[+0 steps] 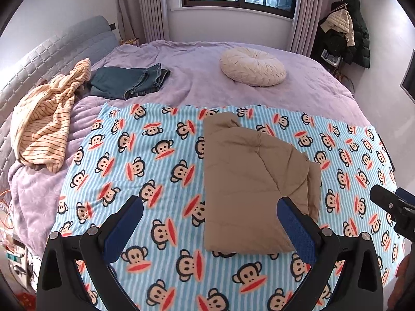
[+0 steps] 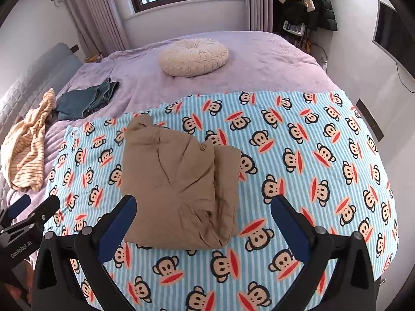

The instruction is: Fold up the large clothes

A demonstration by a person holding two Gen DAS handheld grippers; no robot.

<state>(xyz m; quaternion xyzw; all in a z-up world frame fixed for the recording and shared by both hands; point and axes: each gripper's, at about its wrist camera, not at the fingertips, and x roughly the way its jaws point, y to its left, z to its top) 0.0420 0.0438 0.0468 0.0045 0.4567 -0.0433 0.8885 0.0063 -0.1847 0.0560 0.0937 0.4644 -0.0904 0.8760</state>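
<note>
A tan garment (image 1: 249, 181) lies folded into a thick rectangle on the blue striped monkey-print blanket (image 1: 145, 171). My left gripper (image 1: 210, 211) hovers above its near left edge, jaws wide open and nothing between them. In the right wrist view the same tan garment (image 2: 179, 184) lies below my right gripper (image 2: 203, 208), also wide open and empty. The right gripper's tip (image 1: 391, 204) shows at the right edge of the left wrist view, and the left gripper's tip (image 2: 31, 207) shows at the left edge of the right wrist view.
A cream striped garment (image 1: 46, 119) lies crumpled at the bed's left side beside folded dark jeans (image 1: 129, 83). A round cream cushion (image 1: 253, 66) sits on the purple bedspread (image 1: 197, 77) farther back. Coats hang on a rack (image 1: 345, 28) in the far right corner.
</note>
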